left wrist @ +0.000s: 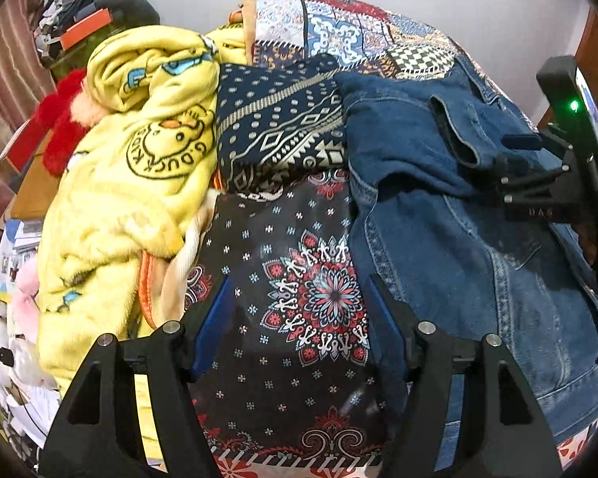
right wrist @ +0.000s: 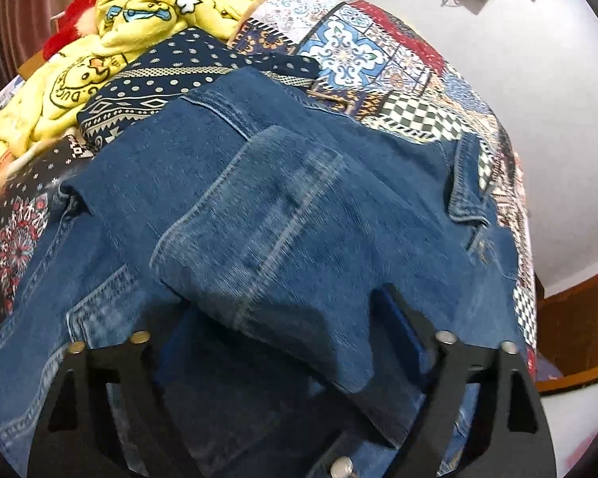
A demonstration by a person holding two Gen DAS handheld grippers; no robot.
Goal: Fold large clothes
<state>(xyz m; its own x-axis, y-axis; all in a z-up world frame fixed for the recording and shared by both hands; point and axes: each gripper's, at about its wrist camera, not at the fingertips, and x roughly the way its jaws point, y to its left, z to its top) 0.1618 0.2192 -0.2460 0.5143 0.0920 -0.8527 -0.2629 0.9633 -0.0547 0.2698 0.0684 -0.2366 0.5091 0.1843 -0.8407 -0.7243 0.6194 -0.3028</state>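
Observation:
A blue denim jacket (left wrist: pixel 458 207) lies spread on the patterned bed; it fills the right wrist view (right wrist: pixel 259 207). My left gripper (left wrist: pixel 299 298) is open and empty, hovering over the dark floral bedspread (left wrist: pixel 299 279) just left of the jacket. My right gripper (right wrist: pixel 283 318) is open, its jaws wide apart, with a fold of the jacket's sleeve (right wrist: pixel 267 219) draped between and over the fingers; the left finger is hidden under denim. The right gripper's body also shows at the right edge of the left wrist view (left wrist: pixel 558 167), resting on the jacket.
A yellow duck-print blanket (left wrist: pixel 139 151) is heaped at the left, with a folded navy patterned cloth (left wrist: pixel 279 131) beside it. A patchwork cover (right wrist: pixel 358 51) lies at the far end. Red plush (left wrist: pixel 59 131) and clutter sit left of the bed. A wooden frame (right wrist: pixel 578 318) stands right.

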